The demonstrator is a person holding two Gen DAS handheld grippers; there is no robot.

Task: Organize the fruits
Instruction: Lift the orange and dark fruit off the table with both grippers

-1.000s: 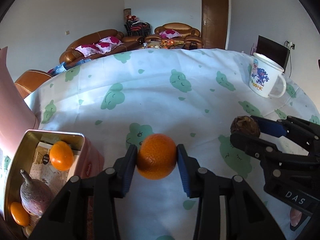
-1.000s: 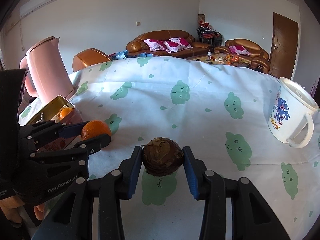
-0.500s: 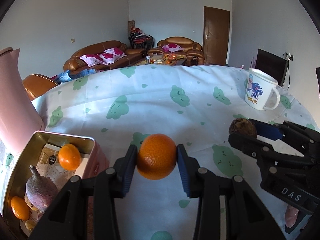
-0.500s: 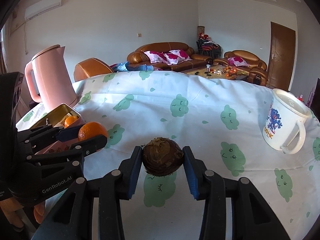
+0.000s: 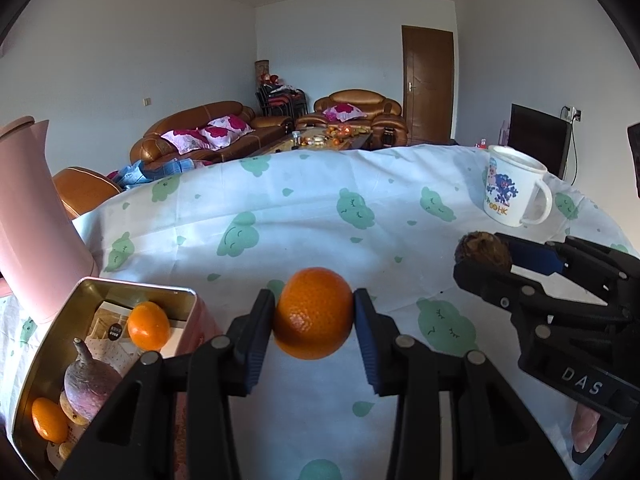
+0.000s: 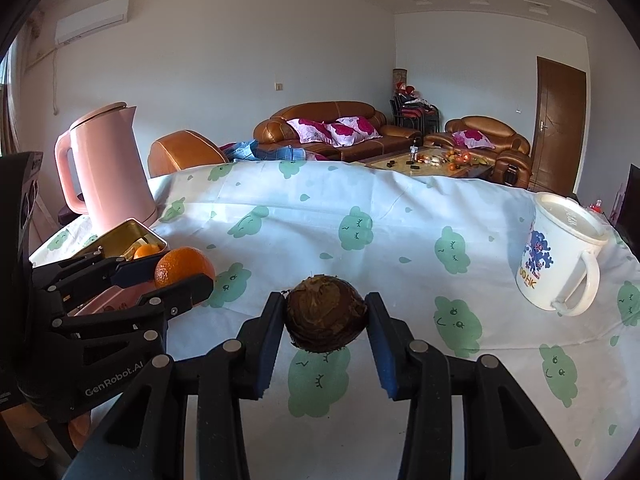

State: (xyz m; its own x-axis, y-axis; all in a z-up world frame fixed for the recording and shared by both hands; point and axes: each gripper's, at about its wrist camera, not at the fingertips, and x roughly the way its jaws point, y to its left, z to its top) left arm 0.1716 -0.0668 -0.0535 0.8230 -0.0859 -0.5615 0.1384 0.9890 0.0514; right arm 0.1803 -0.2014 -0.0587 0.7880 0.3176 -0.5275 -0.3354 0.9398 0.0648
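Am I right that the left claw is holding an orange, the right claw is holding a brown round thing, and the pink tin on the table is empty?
Nearly. The left gripper does hold the orange and the right gripper the brown round thing, but the pink tin is not empty: the left wrist view shows two small oranges and a purple root inside it.

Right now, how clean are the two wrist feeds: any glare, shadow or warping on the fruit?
Left wrist view: orange sharp and evenly lit, no glare; fisheye bows the table edge, corners vignetted black. Right wrist view: brown fruit sharp but dark, shaded on its near side; mug stretched near the rim.
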